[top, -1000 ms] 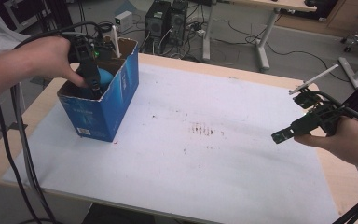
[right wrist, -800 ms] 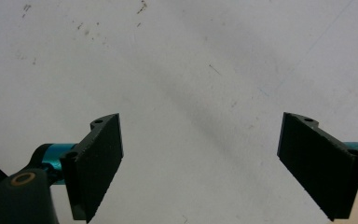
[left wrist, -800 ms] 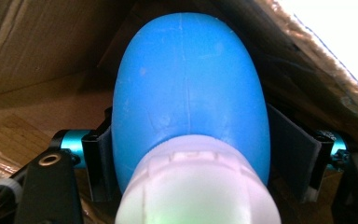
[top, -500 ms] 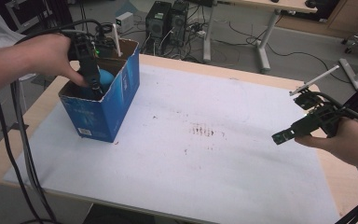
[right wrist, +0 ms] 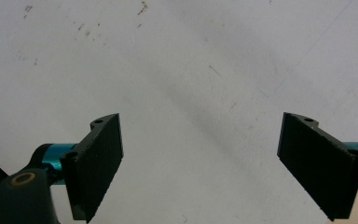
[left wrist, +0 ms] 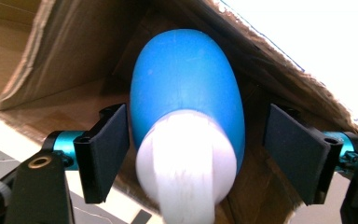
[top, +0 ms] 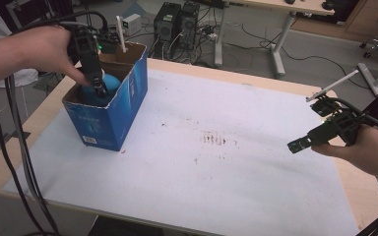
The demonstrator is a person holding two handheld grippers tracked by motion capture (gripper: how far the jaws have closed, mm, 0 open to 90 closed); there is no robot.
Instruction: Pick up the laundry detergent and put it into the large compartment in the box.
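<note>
Item one: a blue cardboard box (top: 112, 110), open at the top, standing upright near the far left corner of the table (top: 24, 147). We see brown unprinted card on its inner walls (left wrist: 74, 51) and white print on its outer faces.

Item two: a blue rounded object with a white end (left wrist: 186, 121), lying inside the box. We cannot name it more closely. In the high view we see only a patch of its blue surface (top: 94, 91) over the box's rim.

Item three: the left gripper (top: 100, 88), held in the person's left hand (top: 49, 49) and reaching down into the box's open top. In the left gripper view we find its jaws spread, one on each side of the blue object; the left pad (left wrist: 105, 154) lies just beside the object, the right pad (left wrist: 298, 156) stands apart from it. We cannot tell whether the near pad touches.

Item four: the right gripper (top: 299, 145), held in the person's right hand (top: 369, 150) above the table's right edge, well apart from the box. We note its jaws wide apart with nothing between them, pointed at the sheet.

Item five: a white sheet (top: 236, 182) covering most of the tabletop, marked with dark reddish specks (top: 214, 139) near its middle.

Item six: black cables (top: 10, 128) trailing from the left gripper over the table's left edge.
</note>
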